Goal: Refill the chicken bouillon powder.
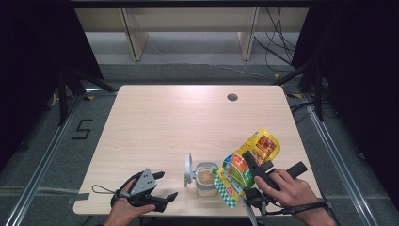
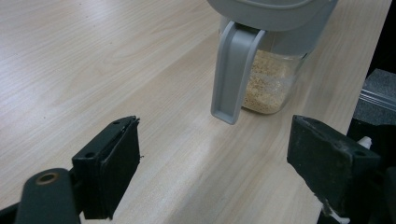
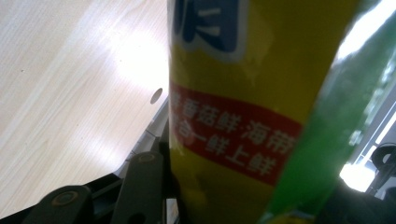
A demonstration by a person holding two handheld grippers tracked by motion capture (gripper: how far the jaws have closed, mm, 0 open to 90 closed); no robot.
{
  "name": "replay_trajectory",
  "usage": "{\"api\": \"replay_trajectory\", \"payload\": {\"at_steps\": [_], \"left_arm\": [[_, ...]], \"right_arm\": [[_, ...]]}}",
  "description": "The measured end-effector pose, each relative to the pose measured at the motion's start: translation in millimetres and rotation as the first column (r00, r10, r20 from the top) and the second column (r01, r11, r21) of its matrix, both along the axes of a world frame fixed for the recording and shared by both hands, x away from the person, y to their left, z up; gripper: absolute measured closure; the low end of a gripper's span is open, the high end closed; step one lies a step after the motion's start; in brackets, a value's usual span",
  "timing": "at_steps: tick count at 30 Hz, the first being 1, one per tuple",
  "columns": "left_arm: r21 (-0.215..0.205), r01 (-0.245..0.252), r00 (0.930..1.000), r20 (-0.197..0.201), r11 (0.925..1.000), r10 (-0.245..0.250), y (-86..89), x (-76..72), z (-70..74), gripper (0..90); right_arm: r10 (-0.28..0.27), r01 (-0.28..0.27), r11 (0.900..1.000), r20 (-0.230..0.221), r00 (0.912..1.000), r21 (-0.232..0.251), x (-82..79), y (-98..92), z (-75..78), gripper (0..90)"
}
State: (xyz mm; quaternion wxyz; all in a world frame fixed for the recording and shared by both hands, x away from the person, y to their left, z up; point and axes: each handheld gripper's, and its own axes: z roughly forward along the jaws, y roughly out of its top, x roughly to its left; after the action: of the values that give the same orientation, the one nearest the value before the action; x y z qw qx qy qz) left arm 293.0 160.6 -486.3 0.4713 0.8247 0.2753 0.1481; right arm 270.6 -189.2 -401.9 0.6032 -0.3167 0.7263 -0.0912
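The landmark is a small clear jar (image 1: 205,178) with tan grains inside. It stands near the front edge of the wooden table (image 1: 155,122), and its grey lid (image 1: 188,170) is flipped open on its left side. The right gripper (image 1: 245,162) holds a yellow and green pouch (image 1: 247,162) between its jaws, just to the right of the jar. The pouch is tipped, with its low end right beside the jar's mouth. The left gripper (image 1: 165,186) rests to the left of the jar, jaws wide apart with nothing in them.
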Motion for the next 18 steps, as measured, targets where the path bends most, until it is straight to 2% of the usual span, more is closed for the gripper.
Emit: {"api": "replay_trajectory", "payload": {"at_steps": [11,14,15,18], "left_arm": [[0.001,-0.001,1.0,0.0,1.0,0.001,-0.1,0.0,-0.1,16.5],[0.006,-0.001,1.0,0.002,1.0,0.001,0.1,0.0,0.1,16.5],[-0.005,-0.007,1.0,-0.007,1.0,0.007,-0.6,-0.7,-0.4,16.5],[0.006,-0.001,1.0,0.003,1.0,0.001,0.2,-0.1,0.4,16.5]], "right_arm": [[0.001,-0.001,1.0,0.009,1.0,-0.004,-1.1,0.9,-0.2,62.2],[0.001,-0.001,1.0,0.012,0.9999,-0.019,-1.2,2.7,-2.9,62.3],[0.003,-0.003,1.0,0.006,1.0,-0.018,-1.0,3.0,-4.0,62.5],[0.003,-0.003,1.0,0.001,1.0,-0.015,-0.6,3.1,-5.7,62.5]]}}
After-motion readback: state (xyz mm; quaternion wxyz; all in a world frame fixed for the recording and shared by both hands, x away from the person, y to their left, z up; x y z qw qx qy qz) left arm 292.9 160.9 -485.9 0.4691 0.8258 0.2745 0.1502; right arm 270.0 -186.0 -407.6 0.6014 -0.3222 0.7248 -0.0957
